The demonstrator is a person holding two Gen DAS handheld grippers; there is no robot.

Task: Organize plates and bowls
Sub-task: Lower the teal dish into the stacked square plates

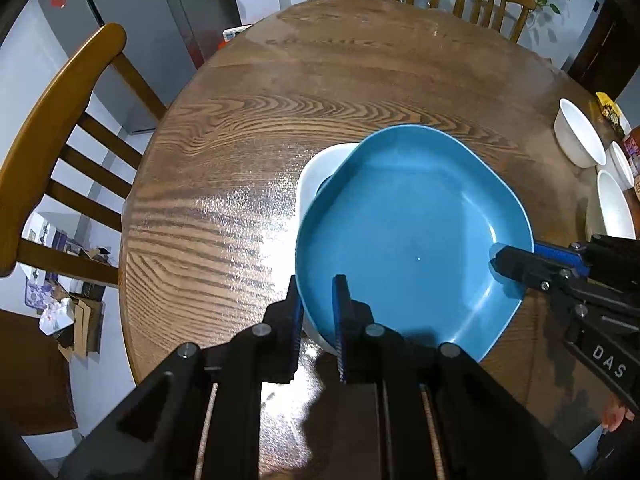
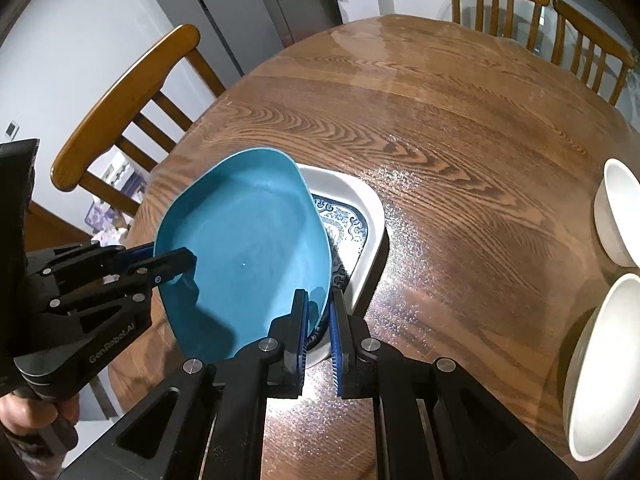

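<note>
A blue plate [image 1: 412, 236] is held over the wooden table [image 1: 240, 152] by both grippers, one at each side of its rim. The left gripper [image 1: 318, 312] is clamped on the plate's near-left edge: in the left wrist view one finger sits outside the rim and the other inside, over the plate's well. The right gripper [image 2: 320, 320] is clamped on the opposite edge, its two blue-padded fingers pinching the rim between them in the right wrist view. Each gripper also shows in the other's camera, the right gripper [image 1: 516, 264] reaching in from the side of the plate and the left gripper [image 2: 176, 264] doing likewise.

Under the blue plate lies a white dish [image 2: 360, 216] with a blue patterned centre, resting flat on the table. The blue plate covers most of it and sits tilted above it; whether the two touch cannot be told. The white dish peeks out beyond the plate's far edge in the left wrist view [image 1: 320, 168].

Well to the right of the plate, near the table's edge, stand white bowls [image 1: 580, 136], set close together. Wooden chairs [image 1: 60, 128] stand around the table. A hand [image 2: 36, 412] grips the left gripper's handle.
</note>
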